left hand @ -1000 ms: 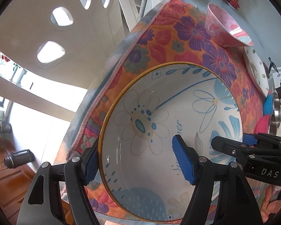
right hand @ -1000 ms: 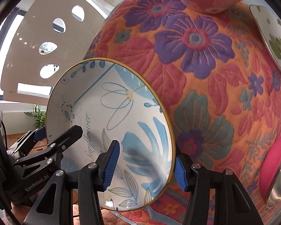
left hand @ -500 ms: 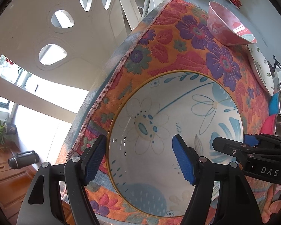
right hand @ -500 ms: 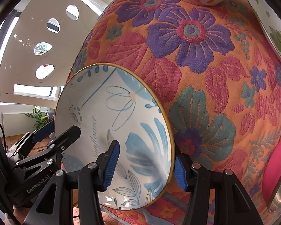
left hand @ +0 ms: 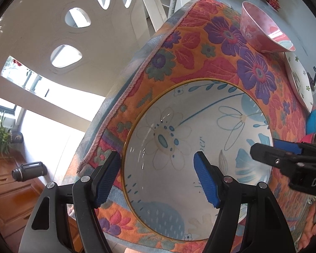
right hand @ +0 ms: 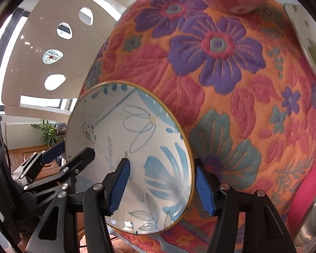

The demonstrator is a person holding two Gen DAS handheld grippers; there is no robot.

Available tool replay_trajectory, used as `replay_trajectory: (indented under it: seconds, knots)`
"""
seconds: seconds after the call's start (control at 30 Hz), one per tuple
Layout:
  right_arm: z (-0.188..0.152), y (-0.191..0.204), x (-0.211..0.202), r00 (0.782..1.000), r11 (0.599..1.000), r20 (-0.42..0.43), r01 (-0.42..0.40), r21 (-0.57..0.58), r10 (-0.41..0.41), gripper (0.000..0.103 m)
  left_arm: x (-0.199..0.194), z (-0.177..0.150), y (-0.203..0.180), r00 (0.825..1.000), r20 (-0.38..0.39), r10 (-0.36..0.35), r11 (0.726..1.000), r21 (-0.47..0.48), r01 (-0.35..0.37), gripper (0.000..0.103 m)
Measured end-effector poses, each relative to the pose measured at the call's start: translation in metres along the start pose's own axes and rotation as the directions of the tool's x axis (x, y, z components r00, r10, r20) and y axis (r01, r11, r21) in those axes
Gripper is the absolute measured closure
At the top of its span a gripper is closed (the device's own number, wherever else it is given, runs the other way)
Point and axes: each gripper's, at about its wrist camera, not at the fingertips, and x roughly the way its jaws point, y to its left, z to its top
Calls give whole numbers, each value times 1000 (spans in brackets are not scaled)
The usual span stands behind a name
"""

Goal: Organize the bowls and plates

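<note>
On the floral cloth [left hand: 202, 48], both part-open tools straddle the bowl [left hand: 191, 130] rim, the right tool [right hand: 161, 186] opening.

Bright window daylight, glossy glare, sharp centre, fisheye-warped edges.

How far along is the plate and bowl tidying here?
Nothing looks stacked yet. In hand: the blue-flowered bowl sits on the floral cloth, both grippers straddling its rim, the right gripper opening. Left: the pink bowl and white plate lie separate.
</note>
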Motion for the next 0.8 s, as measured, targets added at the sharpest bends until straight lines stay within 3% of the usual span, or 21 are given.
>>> replay_trajectory:
  seconds: [0.17,0.8]
  knots:
    - [4,-3,-14,1000,1000,15,-2,-16,2,44,-10,1,-3,999,3,36,999,-9,-36,33]
    - [24,-37,-92,994,998,108,-22,-58,28,44,-53,33,-61,1000,26,9,999,-38,-8,32]
